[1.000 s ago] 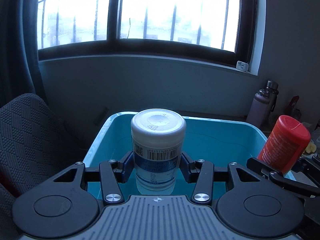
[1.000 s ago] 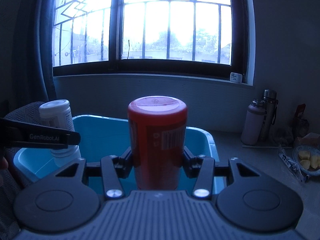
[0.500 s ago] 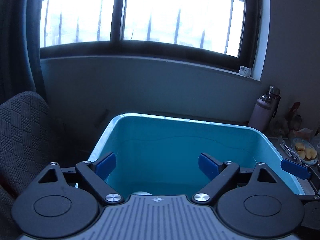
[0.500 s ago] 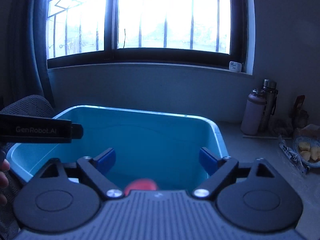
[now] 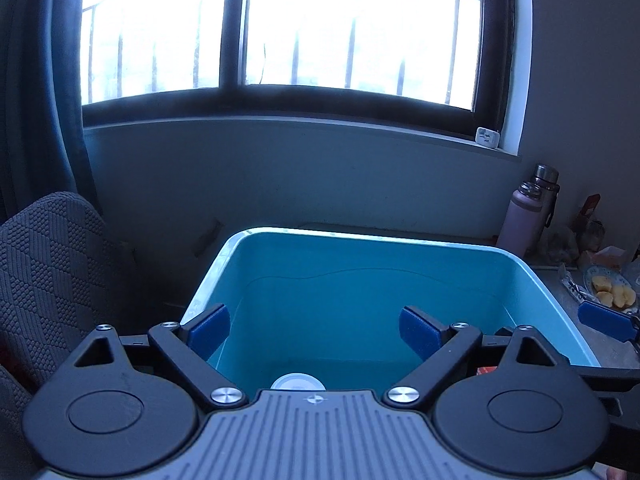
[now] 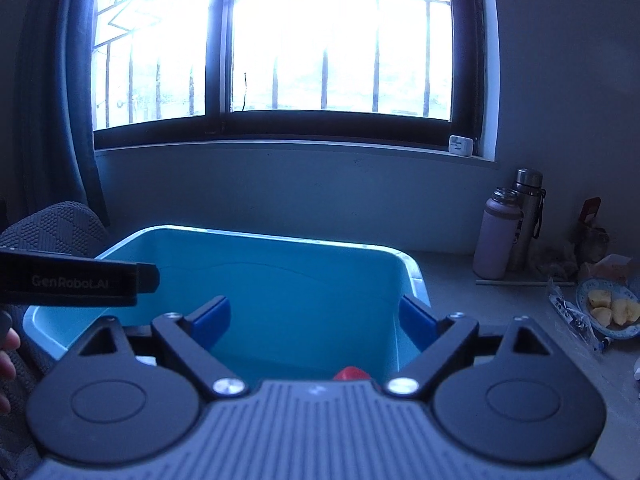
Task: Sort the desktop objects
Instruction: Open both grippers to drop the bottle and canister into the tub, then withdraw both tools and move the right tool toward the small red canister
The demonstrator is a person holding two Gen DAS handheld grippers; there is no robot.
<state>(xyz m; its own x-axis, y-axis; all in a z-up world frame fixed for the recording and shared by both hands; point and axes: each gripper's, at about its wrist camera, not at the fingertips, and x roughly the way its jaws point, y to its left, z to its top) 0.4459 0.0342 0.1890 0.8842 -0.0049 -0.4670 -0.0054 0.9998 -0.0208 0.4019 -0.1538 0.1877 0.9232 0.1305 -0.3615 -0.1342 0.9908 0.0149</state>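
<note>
A blue plastic bin fills the middle of both views; it also shows in the right wrist view. My left gripper is open and empty above the bin. The white-lidded bottle lies in the bin just below it, mostly hidden by the gripper body. My right gripper is open and empty above the bin. The red can lies in the bin below it, only its top showing.
A pink bottle and a steel flask stand on the counter at right. A dish of yellow food and wrappers lie further right. A grey chair stands at left. The wall and window are behind.
Both grippers opened and let go: the white bottle and the red can dropped into the bin. Both grippers have since lifted slightly.
</note>
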